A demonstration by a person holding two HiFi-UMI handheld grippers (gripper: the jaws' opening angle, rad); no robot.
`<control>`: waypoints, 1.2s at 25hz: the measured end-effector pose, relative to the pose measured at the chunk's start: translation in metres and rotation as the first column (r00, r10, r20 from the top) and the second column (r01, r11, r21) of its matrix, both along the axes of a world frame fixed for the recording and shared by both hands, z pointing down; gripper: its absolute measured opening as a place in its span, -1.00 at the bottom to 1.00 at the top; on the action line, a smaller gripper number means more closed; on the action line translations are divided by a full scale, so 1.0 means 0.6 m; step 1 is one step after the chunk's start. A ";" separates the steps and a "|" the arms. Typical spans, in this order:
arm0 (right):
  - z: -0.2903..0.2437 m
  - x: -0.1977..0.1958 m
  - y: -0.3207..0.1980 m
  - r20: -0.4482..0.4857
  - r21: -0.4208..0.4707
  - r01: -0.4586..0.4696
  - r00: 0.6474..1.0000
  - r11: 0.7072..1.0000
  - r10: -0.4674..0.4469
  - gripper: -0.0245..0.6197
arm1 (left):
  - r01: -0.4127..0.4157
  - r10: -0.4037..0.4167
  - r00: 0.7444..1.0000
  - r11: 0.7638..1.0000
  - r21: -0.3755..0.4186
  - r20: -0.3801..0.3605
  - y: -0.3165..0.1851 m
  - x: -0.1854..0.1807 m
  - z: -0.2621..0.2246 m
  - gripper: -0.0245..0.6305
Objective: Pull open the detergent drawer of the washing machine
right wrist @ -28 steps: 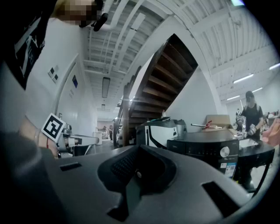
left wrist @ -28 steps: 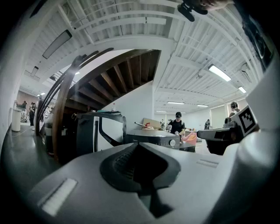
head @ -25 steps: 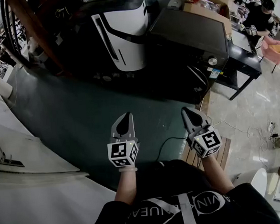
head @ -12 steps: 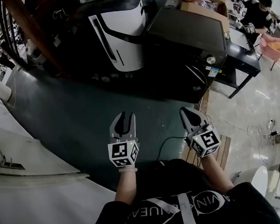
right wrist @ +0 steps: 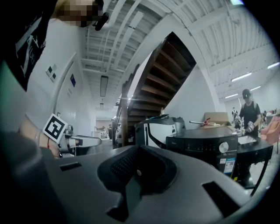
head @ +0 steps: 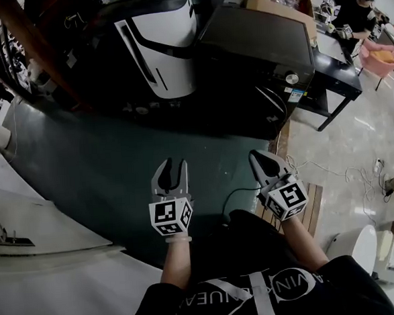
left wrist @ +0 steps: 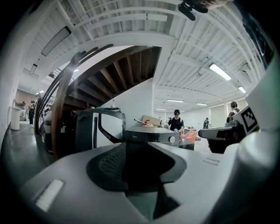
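Note:
The black washing machine (head: 259, 38) stands on the floor well ahead of me, its round knob (head: 292, 79) on the front panel; the detergent drawer cannot be made out. It also shows in the left gripper view as the washing machine (left wrist: 151, 136) and in the right gripper view as the washing machine (right wrist: 203, 151). My left gripper (head: 169, 170) hovers far short of it, jaws opening with nothing between them. Beside it, my right gripper (head: 257, 158) is held level, its fingers together and empty.
A white-and-black appliance (head: 162, 41) stands left of the washer under a wooden stair (left wrist: 65, 100). A black table (head: 336, 76) with a seated person (head: 355, 14) is at the right. A cable (head: 237, 198) runs over the dark floor, and a wooden pallet (head: 315, 209) lies by my right hand.
The left gripper's jaws have spread from closed to apart. Both hands stay about where they were, while the head view has shifted a little.

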State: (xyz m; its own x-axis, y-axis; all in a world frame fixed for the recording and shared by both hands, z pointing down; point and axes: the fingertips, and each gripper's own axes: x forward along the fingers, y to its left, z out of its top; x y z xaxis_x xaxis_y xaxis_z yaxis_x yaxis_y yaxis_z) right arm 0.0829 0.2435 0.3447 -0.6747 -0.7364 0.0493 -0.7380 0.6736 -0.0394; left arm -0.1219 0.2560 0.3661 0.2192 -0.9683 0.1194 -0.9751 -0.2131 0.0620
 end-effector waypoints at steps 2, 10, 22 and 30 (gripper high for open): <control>0.005 0.006 -0.006 -0.005 -0.011 -0.008 1.000 1.000 0.008 -0.88 | 0.001 -0.001 1.000 1.000 -0.010 -0.005 -0.006 0.003 0.006 -0.51; 0.030 0.014 -0.072 0.001 -0.062 -0.013 1.000 0.998 0.013 -0.88 | 0.010 -0.012 0.999 0.999 -0.048 -0.045 -0.063 0.006 0.032 -0.52; 0.049 -0.003 -0.266 -0.017 -0.067 -0.002 1.000 0.998 0.001 -0.88 | -0.030 0.028 0.999 0.998 -0.058 -0.032 -0.267 0.024 0.046 -0.51; 0.083 0.004 -0.367 -0.011 -0.104 0.002 1.000 0.995 -0.003 -0.88 | -0.062 0.059 0.998 0.993 -0.096 -0.033 -0.371 0.063 0.074 -0.51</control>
State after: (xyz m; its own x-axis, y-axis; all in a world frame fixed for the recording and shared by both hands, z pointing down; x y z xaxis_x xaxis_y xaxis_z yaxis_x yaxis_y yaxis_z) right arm 0.0855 0.0231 0.3947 -0.6759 -0.7250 0.1327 -0.7369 0.6684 -0.1012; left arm -0.0839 0.0333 0.4107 0.2823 -0.9373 0.2044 -0.9578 -0.2635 0.1148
